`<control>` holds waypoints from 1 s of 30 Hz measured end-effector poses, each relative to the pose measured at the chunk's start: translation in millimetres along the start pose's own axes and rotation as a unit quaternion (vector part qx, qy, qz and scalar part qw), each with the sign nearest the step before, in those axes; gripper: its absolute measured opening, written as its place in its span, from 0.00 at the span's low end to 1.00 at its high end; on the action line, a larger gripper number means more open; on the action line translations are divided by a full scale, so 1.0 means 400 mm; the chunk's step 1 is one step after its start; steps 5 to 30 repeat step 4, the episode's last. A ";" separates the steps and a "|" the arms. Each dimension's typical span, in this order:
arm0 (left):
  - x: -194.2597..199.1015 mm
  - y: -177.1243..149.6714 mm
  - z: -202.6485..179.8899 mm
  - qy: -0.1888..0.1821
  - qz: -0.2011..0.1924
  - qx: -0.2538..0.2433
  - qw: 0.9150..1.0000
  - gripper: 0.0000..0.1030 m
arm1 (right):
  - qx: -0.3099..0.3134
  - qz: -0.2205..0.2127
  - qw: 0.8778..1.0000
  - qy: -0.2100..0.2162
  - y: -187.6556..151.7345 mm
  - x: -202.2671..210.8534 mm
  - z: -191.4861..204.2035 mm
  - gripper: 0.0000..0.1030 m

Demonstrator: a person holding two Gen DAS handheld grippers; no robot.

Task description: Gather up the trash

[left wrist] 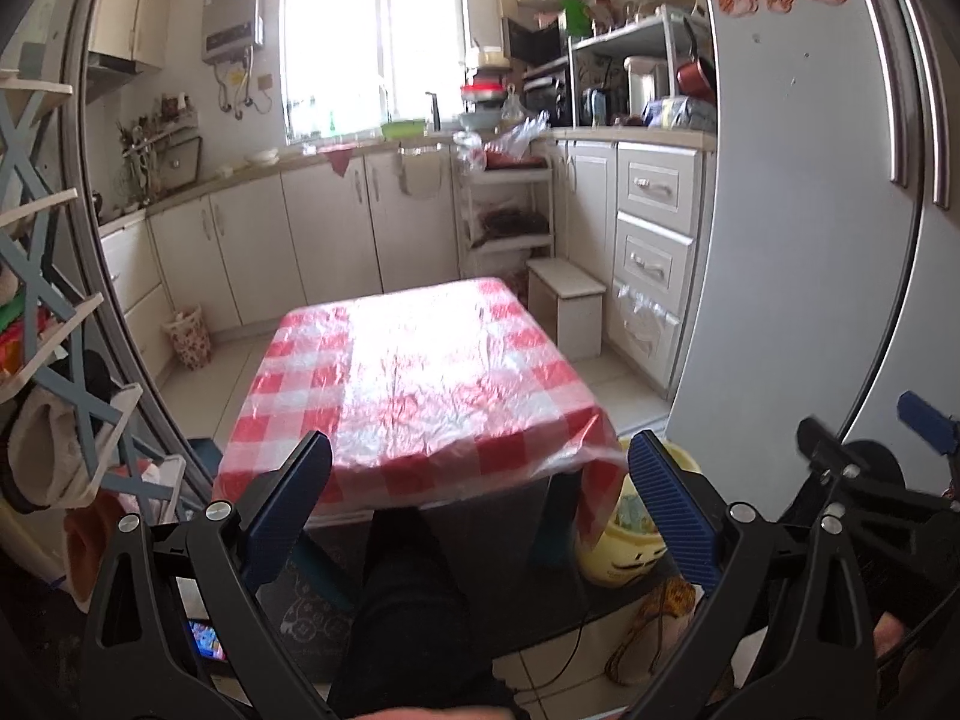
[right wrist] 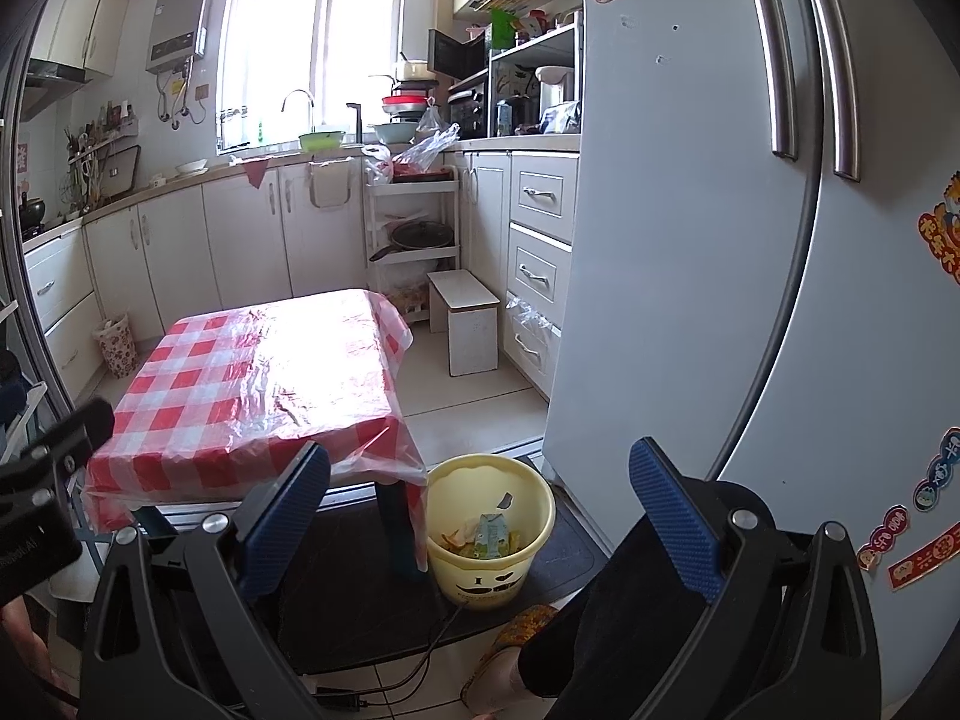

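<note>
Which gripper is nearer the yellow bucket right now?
Right, as far as I can judge. The right gripper points almost straight at the bucket, low by the table corner. The left gripper faces the table, bucket off to its right.

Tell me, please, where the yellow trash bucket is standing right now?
The yellow trash bucket stands on the dark floor mat in the right wrist view, beside the near right corner of the checked table, with the fridge to its right.

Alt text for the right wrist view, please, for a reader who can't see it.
The open, empty right gripper faces a yellow bucket holding trash on the floor, beside a low table with a red-checked cover under clear plastic. A fridge stands to the right, white kitchen cabinets behind.
</note>
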State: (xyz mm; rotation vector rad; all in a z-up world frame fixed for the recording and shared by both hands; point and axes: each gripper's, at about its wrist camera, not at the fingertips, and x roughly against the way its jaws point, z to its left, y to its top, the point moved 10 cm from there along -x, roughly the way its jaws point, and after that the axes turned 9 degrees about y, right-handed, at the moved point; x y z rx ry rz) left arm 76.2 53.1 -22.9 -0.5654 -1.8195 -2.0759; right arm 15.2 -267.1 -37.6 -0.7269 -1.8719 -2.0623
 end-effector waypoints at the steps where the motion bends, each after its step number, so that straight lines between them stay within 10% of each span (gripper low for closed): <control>1: -0.010 -0.009 0.037 0.008 0.006 -0.001 1.000 0.92 | 0.000 0.001 1.000 0.001 -0.002 -0.002 0.004 0.93; 30: -0.034 -0.015 0.087 0.019 0.017 0.001 1.000 0.92 | 0.007 0.005 1.000 0.002 0.003 -0.017 0.014 0.93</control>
